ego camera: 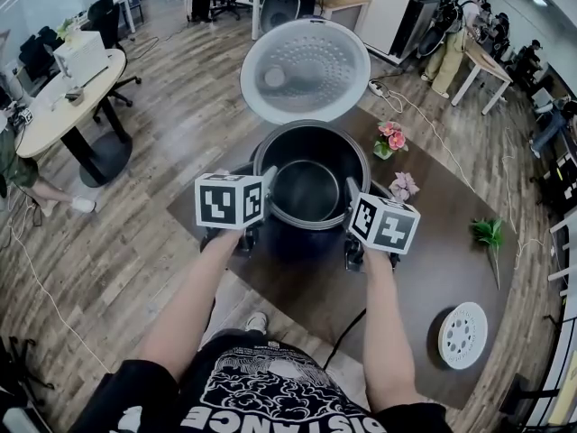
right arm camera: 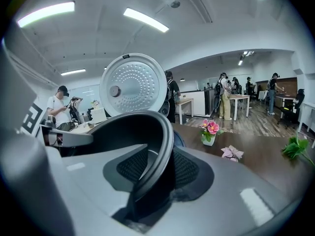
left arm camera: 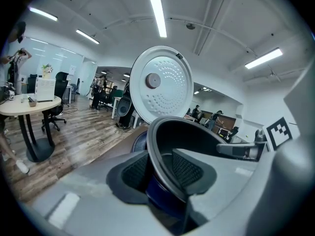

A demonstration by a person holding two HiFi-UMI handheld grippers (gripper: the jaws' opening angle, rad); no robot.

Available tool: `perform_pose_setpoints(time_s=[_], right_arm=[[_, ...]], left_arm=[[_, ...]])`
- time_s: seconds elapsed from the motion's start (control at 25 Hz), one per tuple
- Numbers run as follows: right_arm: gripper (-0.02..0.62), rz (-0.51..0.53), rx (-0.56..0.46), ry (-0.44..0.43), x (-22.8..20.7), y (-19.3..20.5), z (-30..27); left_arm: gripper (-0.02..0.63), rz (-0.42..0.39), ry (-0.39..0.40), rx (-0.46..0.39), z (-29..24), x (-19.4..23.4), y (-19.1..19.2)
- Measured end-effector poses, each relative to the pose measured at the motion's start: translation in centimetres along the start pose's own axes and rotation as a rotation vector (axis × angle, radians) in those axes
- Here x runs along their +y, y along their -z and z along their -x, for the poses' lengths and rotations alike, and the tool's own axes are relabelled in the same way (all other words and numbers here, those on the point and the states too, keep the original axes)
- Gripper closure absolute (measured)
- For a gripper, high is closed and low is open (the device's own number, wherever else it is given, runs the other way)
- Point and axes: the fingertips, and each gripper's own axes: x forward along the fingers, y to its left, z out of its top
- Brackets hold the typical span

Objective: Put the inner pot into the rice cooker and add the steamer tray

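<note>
The dark metal inner pot (ego camera: 306, 188) sits in the mouth of the dark blue rice cooker (ego camera: 297, 242), whose white lid (ego camera: 305, 69) stands open behind it. I cannot tell whether the pot is fully seated. My left gripper (ego camera: 266, 192) is shut on the pot's left rim and my right gripper (ego camera: 352, 198) on its right rim. In the left gripper view the rim (left arm camera: 192, 136) runs between the meshed pads of the gripper (left arm camera: 160, 173). The right gripper view shows the same grip (right arm camera: 157, 173) on the rim (right arm camera: 133, 136). The white round steamer tray (ego camera: 462, 335) lies on the table at the front right.
The cooker stands on a brown table (ego camera: 433, 251). To its right are a small pot of pink flowers (ego camera: 390, 140), a pale pink flower (ego camera: 403, 186) and a green sprig (ego camera: 489, 234). A round desk (ego camera: 54, 106) and people stand farther off in the room.
</note>
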Motion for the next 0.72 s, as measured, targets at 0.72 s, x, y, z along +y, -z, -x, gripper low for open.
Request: perform_pose_setpoints(time_s=[0.72], right_arm=[[0.411,-0.004,-0.019,-0.016,-0.26,0.2,-0.11]], left_arm=[[0.426,-0.091,-0.044,-0.013,-0.04,0.06,0.08]])
